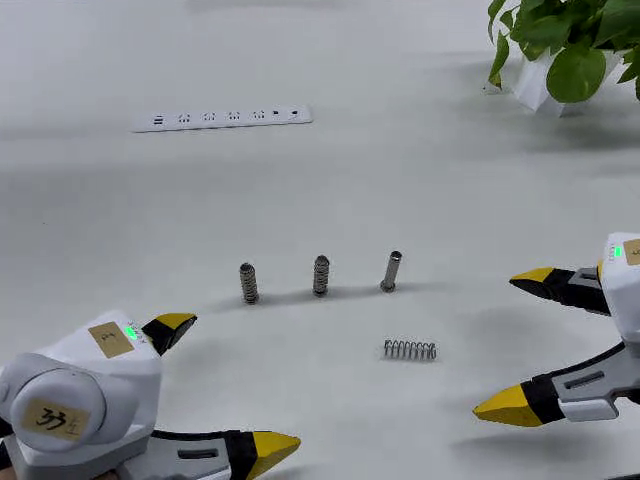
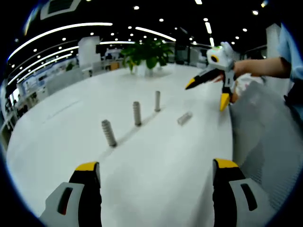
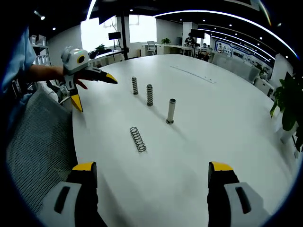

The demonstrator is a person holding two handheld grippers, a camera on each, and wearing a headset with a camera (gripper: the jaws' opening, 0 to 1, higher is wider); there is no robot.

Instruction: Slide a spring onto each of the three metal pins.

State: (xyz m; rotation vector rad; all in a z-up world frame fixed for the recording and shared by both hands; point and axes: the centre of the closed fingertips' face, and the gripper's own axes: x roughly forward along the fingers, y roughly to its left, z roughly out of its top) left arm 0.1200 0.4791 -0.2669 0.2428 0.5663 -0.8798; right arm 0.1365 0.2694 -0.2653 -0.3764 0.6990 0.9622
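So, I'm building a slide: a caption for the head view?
Two sprung pins, one bare pin, a loose spring lying nearby, left claw and right claw open.

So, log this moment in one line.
sprung pins: two | bare pin: one | loose spring: tabletop | left gripper: open | right gripper: open

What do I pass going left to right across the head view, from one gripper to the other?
left gripper → first sprung pin → second sprung pin → bare pin → right gripper
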